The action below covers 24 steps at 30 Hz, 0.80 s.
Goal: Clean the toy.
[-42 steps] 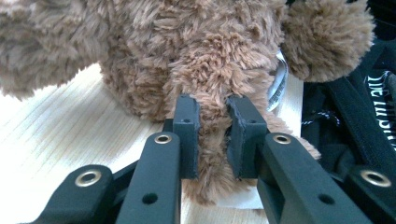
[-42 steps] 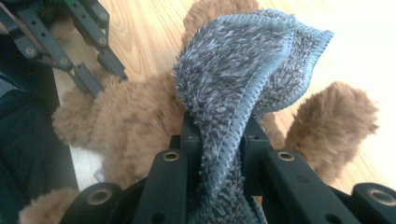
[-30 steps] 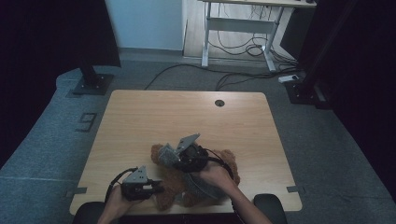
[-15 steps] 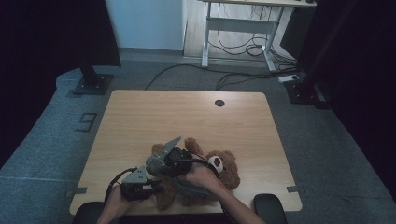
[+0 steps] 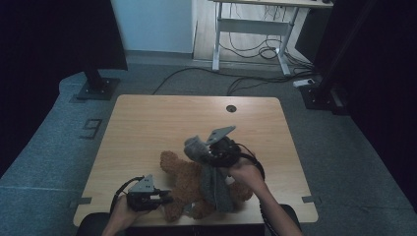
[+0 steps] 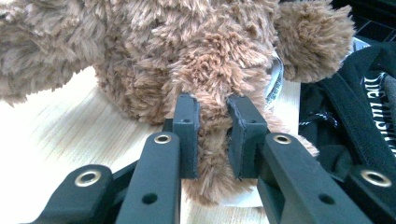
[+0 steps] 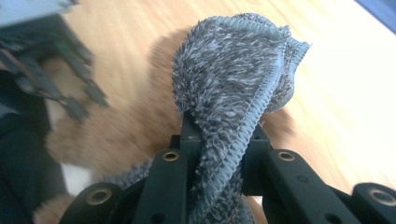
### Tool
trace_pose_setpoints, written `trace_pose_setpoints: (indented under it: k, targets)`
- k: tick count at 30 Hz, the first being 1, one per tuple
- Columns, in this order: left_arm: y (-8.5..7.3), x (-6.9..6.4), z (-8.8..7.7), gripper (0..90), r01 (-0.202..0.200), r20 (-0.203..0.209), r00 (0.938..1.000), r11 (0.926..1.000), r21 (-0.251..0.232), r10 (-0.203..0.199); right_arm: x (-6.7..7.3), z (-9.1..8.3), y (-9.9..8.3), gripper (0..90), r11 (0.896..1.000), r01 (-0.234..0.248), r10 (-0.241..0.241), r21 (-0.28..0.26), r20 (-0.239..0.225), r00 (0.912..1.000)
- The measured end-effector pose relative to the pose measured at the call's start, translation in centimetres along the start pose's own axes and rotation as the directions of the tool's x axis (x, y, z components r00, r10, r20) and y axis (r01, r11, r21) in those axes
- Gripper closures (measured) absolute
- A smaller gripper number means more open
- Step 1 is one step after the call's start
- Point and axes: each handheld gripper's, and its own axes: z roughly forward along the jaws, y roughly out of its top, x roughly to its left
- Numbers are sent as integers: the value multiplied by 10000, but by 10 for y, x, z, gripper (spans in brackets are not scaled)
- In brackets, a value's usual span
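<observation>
While left gripper (image 6: 212, 140) pinches a limb of the bear (image 5: 184, 174) at the table's (image 5: 147, 123) near edge, right gripper (image 7: 219, 140) clamps the cloth's (image 7: 233, 79) hem: soft, limp, best gripped at seams.

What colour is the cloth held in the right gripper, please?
The cloth is fuzzy grey with a ribbed edge, clearest in the right gripper view.

A light wooden table (image 5: 147, 123) with a round cable hole (image 5: 231, 108) stands on grey carpet (image 5: 54, 147). Behind it, a white-framed desk (image 5: 251, 34) stands over tangled cables (image 5: 255, 51) on a wooden floor. Dark stands (image 5: 96, 88) flank the table, and the room is dim at both sides.
</observation>
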Motion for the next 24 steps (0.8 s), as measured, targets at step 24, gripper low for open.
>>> trace_pose_setpoints:
  k: [24]
  targets:
    - [0, 0, 1, 743, -115, -91, 9999, 9999, 79, 116, -5, 53, -8, 758, 9973, -260, 304, 688, -644, 9975]
